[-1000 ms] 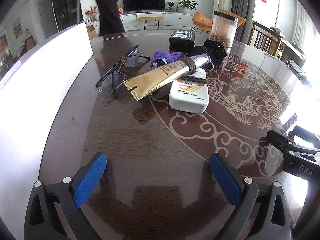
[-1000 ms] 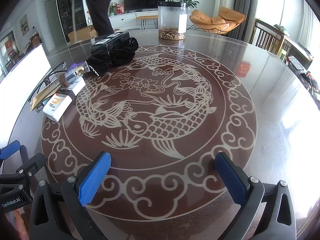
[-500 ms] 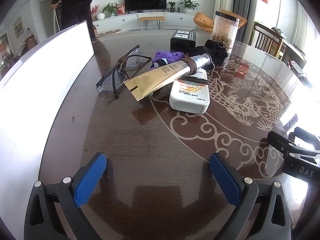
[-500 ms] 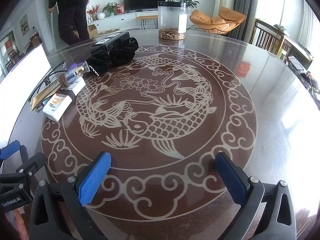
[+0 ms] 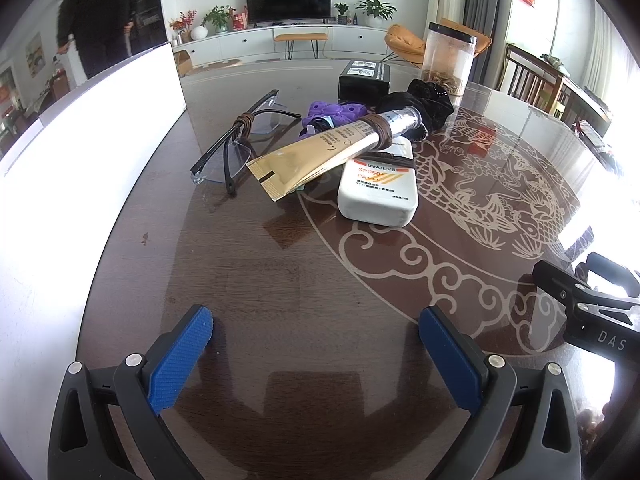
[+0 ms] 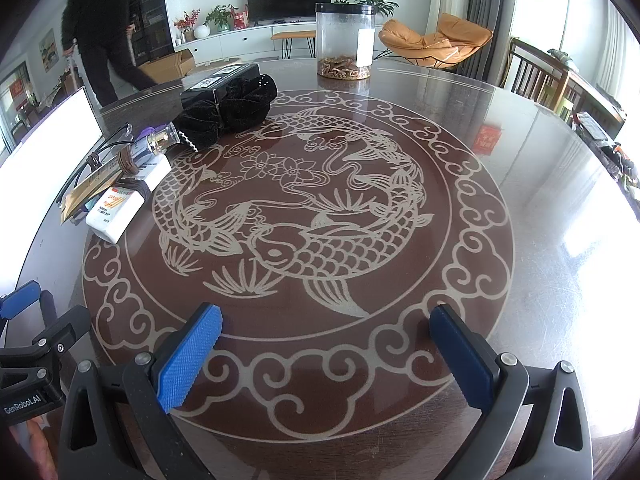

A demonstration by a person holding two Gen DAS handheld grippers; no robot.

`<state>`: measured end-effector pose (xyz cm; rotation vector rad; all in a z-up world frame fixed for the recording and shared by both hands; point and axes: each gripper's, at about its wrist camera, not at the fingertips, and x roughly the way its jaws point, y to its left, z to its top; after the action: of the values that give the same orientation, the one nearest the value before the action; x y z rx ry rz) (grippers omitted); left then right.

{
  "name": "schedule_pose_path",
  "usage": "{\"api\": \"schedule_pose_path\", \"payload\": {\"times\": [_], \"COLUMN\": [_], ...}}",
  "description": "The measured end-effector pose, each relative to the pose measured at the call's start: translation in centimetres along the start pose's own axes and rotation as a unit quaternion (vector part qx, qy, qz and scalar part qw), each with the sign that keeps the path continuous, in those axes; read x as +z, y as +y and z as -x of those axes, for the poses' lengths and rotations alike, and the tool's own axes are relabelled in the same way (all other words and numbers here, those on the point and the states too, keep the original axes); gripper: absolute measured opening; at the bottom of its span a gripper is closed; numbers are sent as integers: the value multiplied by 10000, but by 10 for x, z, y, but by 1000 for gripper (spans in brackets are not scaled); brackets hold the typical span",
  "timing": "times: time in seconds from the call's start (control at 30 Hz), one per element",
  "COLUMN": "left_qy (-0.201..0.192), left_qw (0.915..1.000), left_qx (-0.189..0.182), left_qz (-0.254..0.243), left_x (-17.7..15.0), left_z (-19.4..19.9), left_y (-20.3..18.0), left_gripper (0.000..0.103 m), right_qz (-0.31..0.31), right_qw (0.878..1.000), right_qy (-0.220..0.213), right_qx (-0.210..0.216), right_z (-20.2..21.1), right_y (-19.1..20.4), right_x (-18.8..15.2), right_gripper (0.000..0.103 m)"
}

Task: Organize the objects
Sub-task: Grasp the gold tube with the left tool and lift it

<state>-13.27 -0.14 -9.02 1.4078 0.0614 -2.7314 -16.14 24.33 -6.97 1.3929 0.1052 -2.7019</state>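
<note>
A pile of small objects lies on a round dark table. A gold tube [image 5: 320, 148] with a brown band leans over a white sunscreen bottle [image 5: 378, 184]. Black-framed glasses [image 5: 236, 144] lie to its left, a purple item [image 5: 334, 114] behind, then a black velvet scrunchie [image 5: 416, 106] and a black box [image 5: 364, 80]. The right wrist view shows the same bottle [image 6: 120, 210], scrunchie [image 6: 228, 114] and box [image 6: 224, 80] at far left. My left gripper [image 5: 316, 340] is open, well short of the pile. My right gripper [image 6: 326, 340] is open over the carp pattern.
A white box wall [image 5: 80, 152] runs along the table's left side. A clear jar [image 6: 346, 40] with dried bits stands at the far edge. A person in dark clothes [image 6: 100, 32] walks behind the table. Chairs [image 6: 532, 76] stand at right.
Both grippers have stayed still and open. Only the person in the background has moved, from behind the table toward the left.
</note>
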Motion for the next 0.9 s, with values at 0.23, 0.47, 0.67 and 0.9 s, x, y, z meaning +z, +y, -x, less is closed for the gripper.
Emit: {"api": "schedule_pose_path", "payload": {"times": [0.23,0.47,0.67,0.9], "left_qy": [-545,39,131,454], "left_qw": [9970,9938,9948,9943], "left_qx": [-410,-344,-599,-959], "left_qz": [-380,-1061,-808,-108], "left_x": [39,110,104,6], "left_z": [27,-32,-36,9], "left_y": [2,-15,-4,24], "left_gripper": [103,103,27,27], "right_qz": [0,0,0,0], "right_qw": [10000,10000,10000,10000], "right_qy": [0,0,0,0], "right_qx": [0,1,1,1], "right_z": [0,0,1,1], "right_y": [0,0,-1,0], "right_x": [0,0,-1,-1], "right_gripper": [103,103,103,103]}}
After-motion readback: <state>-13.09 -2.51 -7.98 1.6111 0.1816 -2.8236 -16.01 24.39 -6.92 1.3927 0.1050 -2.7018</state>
